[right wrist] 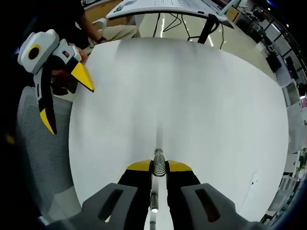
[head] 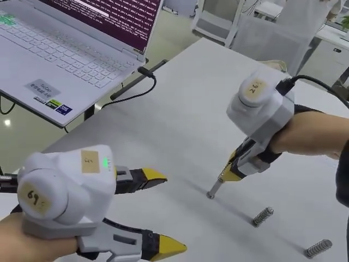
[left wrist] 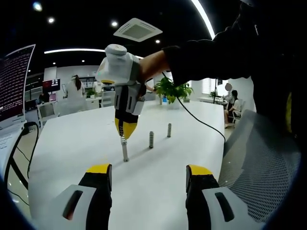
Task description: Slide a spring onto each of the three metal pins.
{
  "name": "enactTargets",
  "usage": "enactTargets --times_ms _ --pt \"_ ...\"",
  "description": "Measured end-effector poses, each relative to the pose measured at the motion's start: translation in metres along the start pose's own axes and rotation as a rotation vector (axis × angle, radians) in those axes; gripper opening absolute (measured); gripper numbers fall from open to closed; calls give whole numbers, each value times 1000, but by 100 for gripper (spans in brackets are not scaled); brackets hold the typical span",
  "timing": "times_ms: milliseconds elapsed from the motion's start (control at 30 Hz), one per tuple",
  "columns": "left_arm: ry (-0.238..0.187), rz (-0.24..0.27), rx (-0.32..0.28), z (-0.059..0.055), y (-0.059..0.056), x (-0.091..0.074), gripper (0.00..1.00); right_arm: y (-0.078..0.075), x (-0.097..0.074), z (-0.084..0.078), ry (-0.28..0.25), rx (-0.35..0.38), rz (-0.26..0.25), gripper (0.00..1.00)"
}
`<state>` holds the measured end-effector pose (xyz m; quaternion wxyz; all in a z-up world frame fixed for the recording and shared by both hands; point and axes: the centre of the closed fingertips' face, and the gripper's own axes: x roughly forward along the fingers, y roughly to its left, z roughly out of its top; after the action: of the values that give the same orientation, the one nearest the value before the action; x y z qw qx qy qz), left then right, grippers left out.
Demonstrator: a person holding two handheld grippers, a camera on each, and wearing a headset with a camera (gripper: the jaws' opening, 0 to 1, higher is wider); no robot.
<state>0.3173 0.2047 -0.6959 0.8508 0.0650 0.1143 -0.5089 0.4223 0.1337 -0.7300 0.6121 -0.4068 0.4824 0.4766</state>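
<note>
Two hand-held grippers work over a white table [head: 180, 109]. At the right of the head view, the right gripper [head: 232, 173] points down and to the left. Its yellow-tipped jaws are closed on a spring [right wrist: 159, 167]. The spring sits around the upper end of a thin metal pin [head: 214, 191], which stands on the table just right of the frame's centre, toward the bottom. The lower part of the pin is bare. In the right gripper view the spring is pinched between the two jaw tips at bottom centre, with the white tabletop stretching away above it. A second spring [head: 262, 216] stands near the pin, to its lower right in the head view. A third spring [head: 318, 248] stands farther along the same line, close to the bottom right corner. In the left gripper view both stand upright, but whether pins run inside them cannot be told. The left gripper [head: 163, 210] is at the lower left of the head view, well apart from the pin, with its jaws spread wide and nothing between them. An open laptop [head: 71, 54] fills the upper left, with a black cable [head: 136, 90] trailing from its edge.
</note>
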Motion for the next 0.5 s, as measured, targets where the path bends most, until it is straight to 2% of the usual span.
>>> enactTargets --times_ms 500 --pt "8 -9 -3 -4 -3 0 57 -2 30 -8 11 37 15 8"
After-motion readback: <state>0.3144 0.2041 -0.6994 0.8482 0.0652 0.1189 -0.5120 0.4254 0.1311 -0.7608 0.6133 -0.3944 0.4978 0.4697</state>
